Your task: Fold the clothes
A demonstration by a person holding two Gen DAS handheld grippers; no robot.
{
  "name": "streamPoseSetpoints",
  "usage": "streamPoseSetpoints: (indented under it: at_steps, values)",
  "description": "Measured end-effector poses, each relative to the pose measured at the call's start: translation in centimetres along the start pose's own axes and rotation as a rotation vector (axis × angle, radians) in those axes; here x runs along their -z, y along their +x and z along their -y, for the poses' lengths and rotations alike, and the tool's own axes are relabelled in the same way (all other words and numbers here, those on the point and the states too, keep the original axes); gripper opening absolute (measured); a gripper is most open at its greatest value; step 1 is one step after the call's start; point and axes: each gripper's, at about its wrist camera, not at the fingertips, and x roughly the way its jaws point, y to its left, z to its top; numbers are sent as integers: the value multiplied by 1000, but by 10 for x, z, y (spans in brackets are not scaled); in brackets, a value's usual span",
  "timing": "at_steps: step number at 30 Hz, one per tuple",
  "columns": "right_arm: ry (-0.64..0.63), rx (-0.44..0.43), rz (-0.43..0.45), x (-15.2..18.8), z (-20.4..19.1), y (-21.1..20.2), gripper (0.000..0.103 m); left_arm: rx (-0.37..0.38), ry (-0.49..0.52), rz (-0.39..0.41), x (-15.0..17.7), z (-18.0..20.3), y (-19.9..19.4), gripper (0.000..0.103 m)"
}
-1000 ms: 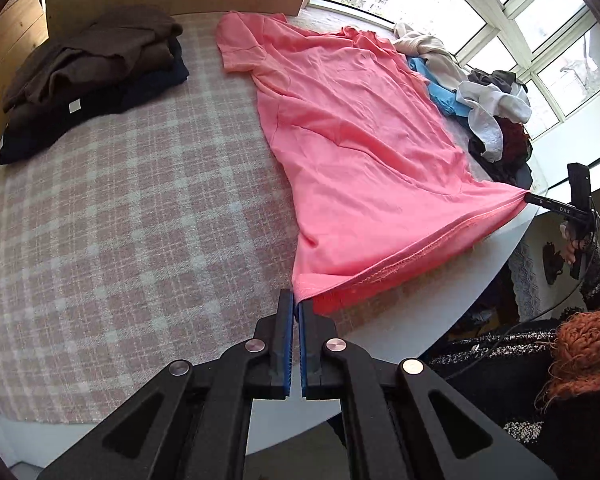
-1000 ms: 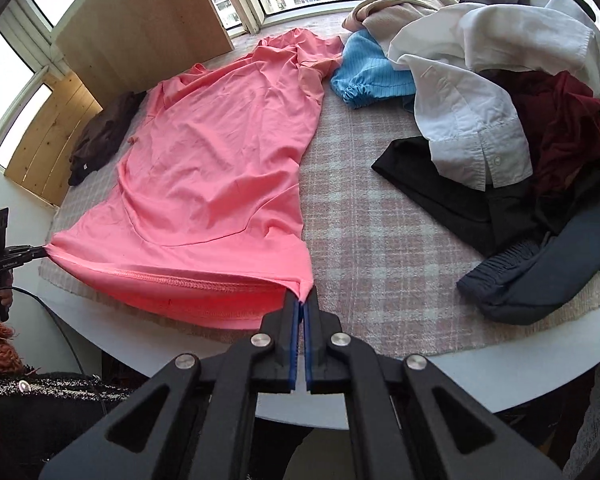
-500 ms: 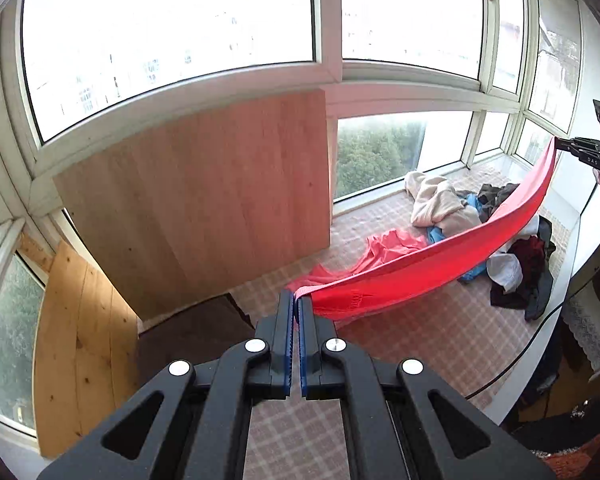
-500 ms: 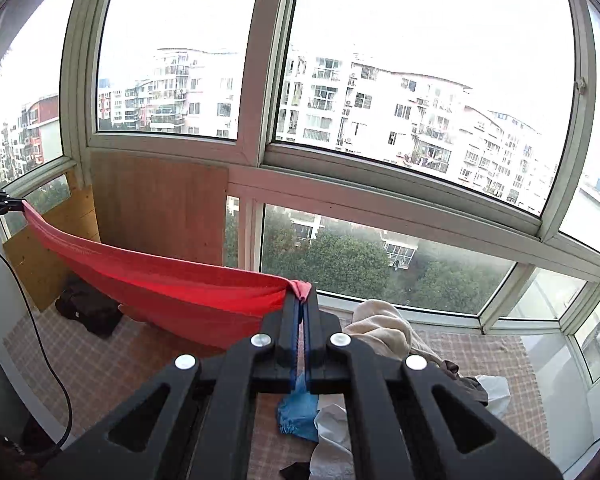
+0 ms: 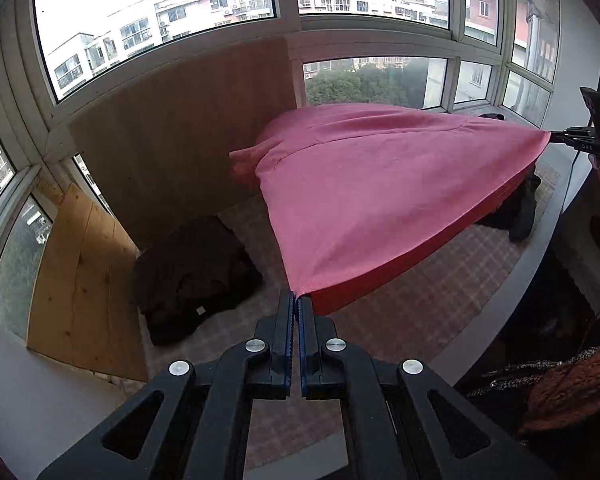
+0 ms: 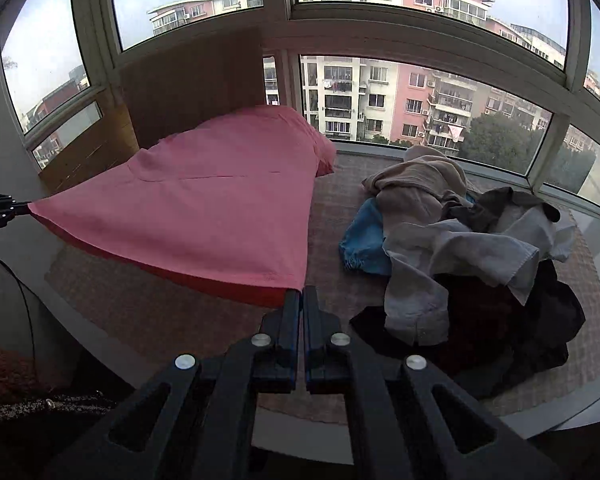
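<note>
Tools (image 5: 295, 300) (image 6: 301, 294) aloft, pinching pink shirt (image 5: 380, 184)

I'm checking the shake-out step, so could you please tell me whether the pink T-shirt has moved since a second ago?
Yes. The pink T-shirt has lifted off the checked tablecloth; it now billows above it, both hem corners pinched.

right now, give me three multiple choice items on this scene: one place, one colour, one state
1. Where is the dark folded pile? A left of the shirt, by the wood panel B on the shirt C among the mixed heap
2. The held shirt is: A blue B pink C white
3. The left tongs are: A wide open B shut on a shirt corner C empty

A: it lies below the wood panel.
B: pink all over.
B: the corner sits between closed pads.
</note>
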Motion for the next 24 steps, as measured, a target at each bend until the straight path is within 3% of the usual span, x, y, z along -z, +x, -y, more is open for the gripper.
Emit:
streamPoseSetpoints:
  at_steps: [2,5,8,11,14,18,22,24]
  values:
    - [30,15,-110,41,5,41,2,73,-31,-79,35,10,40,1]
    - [116,-42,-275,102,10,93,2,187,-105,-220,91,25,102,1]
    - [171,-83,-372,150,3,121,2,258,-150,-317,136,40,143,1]
    - [161,-90,-424,161,0,136,2,320,-224,-377,163,40,166,2]
    - [173,-90,-364,132,7,137,3,324,-265,-421,167,27,172,2]
    - [135,-63,-237,56,20,151,20,279,-269,-393,147,-5,158,4]
    - [40,-55,-159,-36,20,178,25,169,-180,-288,84,-38,159,19]
    - [-23,-43,-124,-84,20,195,26,144,-166,-227,44,-54,171,20]
